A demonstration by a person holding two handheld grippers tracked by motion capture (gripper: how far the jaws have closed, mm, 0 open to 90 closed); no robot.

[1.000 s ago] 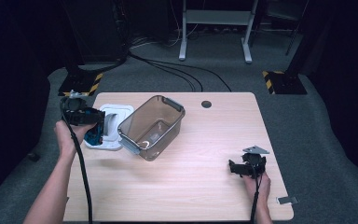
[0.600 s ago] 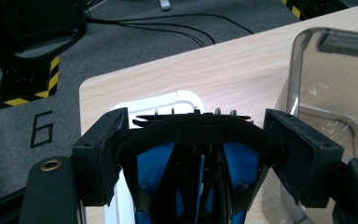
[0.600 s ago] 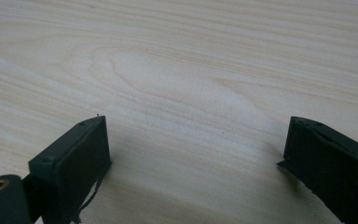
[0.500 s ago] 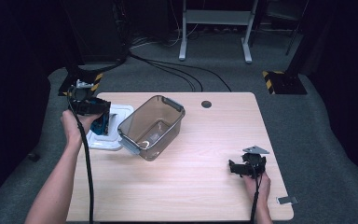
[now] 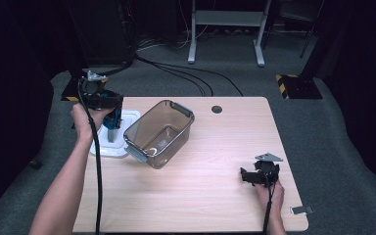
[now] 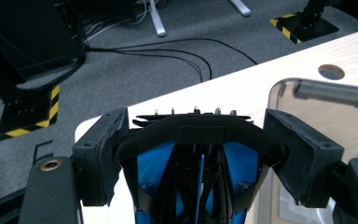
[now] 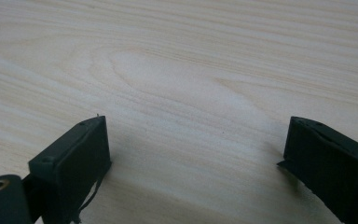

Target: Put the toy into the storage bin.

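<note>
1. The left gripper [image 6: 200, 140] has its two black jaws pressed on the sides of a black and blue thing [image 6: 198, 158]. The thing looks like hard, shiny plastic with a curved black top and bright blue parts under it (what it is, I cannot tell).
2. The pads [image 6: 100, 154] on those jaws look rough and a bit torn at the edges.
3. In the high view the left gripper [image 5: 108, 113] holds the blue thing [image 5: 112, 122] up above a flat white lid [image 5: 127, 117] that lies on the table near its left edge.
4. Just beside the lid sits a see-through box [image 5: 159, 133] of smoky plastic with round corners and grey handles. It is tipped a little.
5. The left gripper view shows one corner of that box [image 6: 307, 88] up close and tiny metal pins on top of the held thing; the high view is too far off for those.
6. The right gripper [image 7: 196, 163] has its jaws wide apart with nothing between them, low over the pale wood table [image 7: 177, 60], where the grain lines show.
7. In the high view the right gripper [image 5: 247, 176] lies near the front right of the table [image 5: 225, 137], held level.
8. The left hand [image 5: 84, 120] is raised with the arm stretched forward
</note>
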